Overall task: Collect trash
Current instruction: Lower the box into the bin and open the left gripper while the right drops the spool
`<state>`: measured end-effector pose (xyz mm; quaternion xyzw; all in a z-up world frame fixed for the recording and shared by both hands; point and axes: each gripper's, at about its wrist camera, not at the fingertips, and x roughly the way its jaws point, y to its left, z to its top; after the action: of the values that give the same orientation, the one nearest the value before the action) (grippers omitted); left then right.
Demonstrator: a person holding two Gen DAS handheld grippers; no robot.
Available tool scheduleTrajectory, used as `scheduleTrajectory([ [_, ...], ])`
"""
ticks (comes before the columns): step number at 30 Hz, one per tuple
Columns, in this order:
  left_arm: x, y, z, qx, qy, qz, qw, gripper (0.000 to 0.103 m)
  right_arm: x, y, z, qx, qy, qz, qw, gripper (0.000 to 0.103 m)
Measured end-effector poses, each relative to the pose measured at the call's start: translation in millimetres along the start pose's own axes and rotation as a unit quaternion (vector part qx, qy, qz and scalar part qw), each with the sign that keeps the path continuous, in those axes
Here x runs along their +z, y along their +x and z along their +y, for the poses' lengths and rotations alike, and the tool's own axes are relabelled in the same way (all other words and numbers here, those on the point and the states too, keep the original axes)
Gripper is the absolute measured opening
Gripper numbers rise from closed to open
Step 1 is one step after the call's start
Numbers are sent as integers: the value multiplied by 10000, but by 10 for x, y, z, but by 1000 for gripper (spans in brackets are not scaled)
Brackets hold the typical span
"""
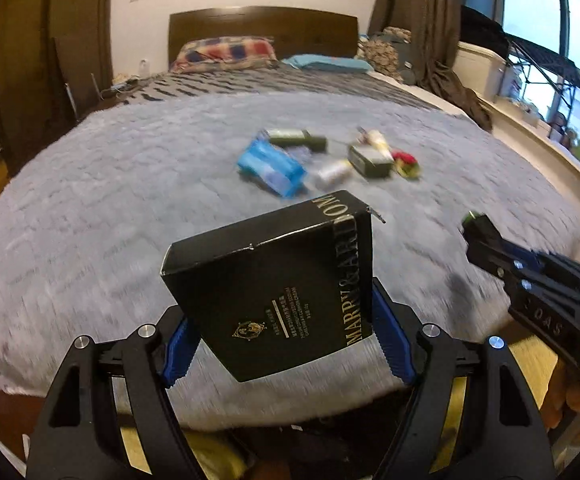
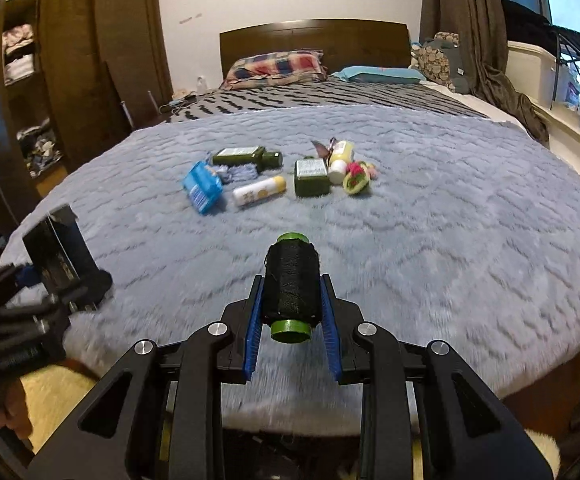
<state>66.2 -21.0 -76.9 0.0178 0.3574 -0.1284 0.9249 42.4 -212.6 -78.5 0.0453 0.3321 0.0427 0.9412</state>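
My left gripper (image 1: 286, 344) is shut on a black cardboard box (image 1: 274, 284) with gold lettering, held above the near edge of the bed. It also shows in the right wrist view (image 2: 56, 248). My right gripper (image 2: 291, 316) is shut on a spool of black thread (image 2: 291, 286) with green ends. The right gripper also shows at the right of the left wrist view (image 1: 529, 276). Trash lies mid-bed: a blue packet (image 2: 203, 186), two dark green bottles (image 2: 246, 157) (image 2: 311, 177), a white and yellow tube (image 2: 258, 192), a cream bottle (image 2: 339, 160) and a pink and green item (image 2: 357, 178).
The bed has a grey fluffy blanket (image 2: 449, 220), pillows (image 2: 278, 64) and a dark headboard (image 2: 313, 40). A wooden wardrobe (image 2: 70, 60) stands left. Curtains (image 2: 469, 20) and a window ledge (image 2: 561, 128) are on the right.
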Motion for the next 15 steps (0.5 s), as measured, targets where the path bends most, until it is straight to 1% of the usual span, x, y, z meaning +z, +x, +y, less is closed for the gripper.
scheduleTrajectory([
  [5, -354, -61, -108, -204, 101, 257, 9994, 73, -275, -98, 16, 100, -99, 245, 9996, 28],
  [7, -449, -61, -140, -267, 128, 345, 9990, 73, -377, -105, 7, 139, -80, 353, 9992, 28],
  [10, -646, -14, -188, -390, 155, 583, 9974, 73, -549, -78, -4, 147, -98, 579, 9982, 28],
  [15, -981, 181, -273, -536, 193, 1119, 9921, 73, -828, 13, 9, 263, -91, 967, 9949, 28],
])
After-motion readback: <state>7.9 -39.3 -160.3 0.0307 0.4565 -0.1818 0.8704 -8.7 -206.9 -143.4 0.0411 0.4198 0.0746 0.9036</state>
